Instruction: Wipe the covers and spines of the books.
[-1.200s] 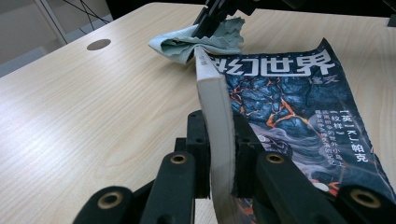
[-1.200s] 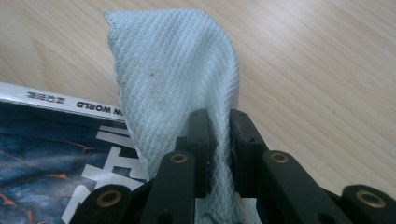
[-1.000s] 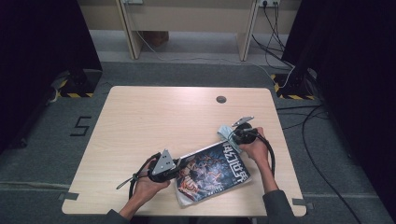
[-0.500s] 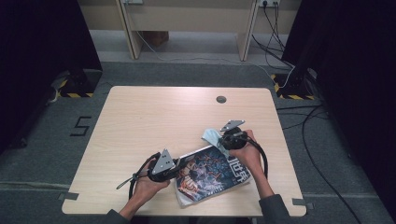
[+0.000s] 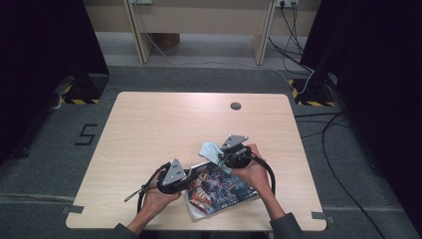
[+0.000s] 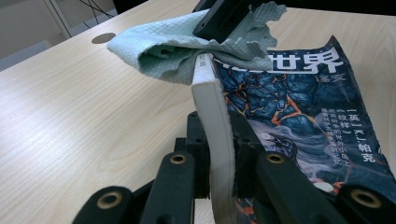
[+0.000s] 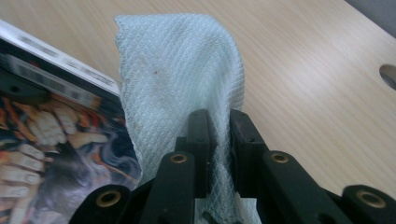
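Note:
A paperback book [image 5: 219, 191] with a dark blue illustrated cover [image 6: 299, 102] lies near the table's front edge. My left gripper [image 5: 189, 180] is shut on the book's white left edge [image 6: 215, 116], which stands up between the jaws. A pale green cloth [image 5: 211, 151] hangs from my right gripper [image 5: 221, 158], which is shut on it. In the right gripper view the cloth [image 7: 182, 79] drapes forward over the book's far corner [image 7: 60, 74]. In the left gripper view the cloth [image 6: 177, 44] rests on the book's top edge, with the right gripper's jaw [image 6: 224, 16] above it.
The light wooden table [image 5: 164, 124] stretches away behind the book, with a round cable hole [image 5: 236, 105] near its far edge. Both forearms come in at the front edge. Cables run over the grey floor to the right of the table.
My right gripper has carried the cloth leftward across the book's top, from its far right corner toward its far left corner. The left gripper has stayed on the book's edge.

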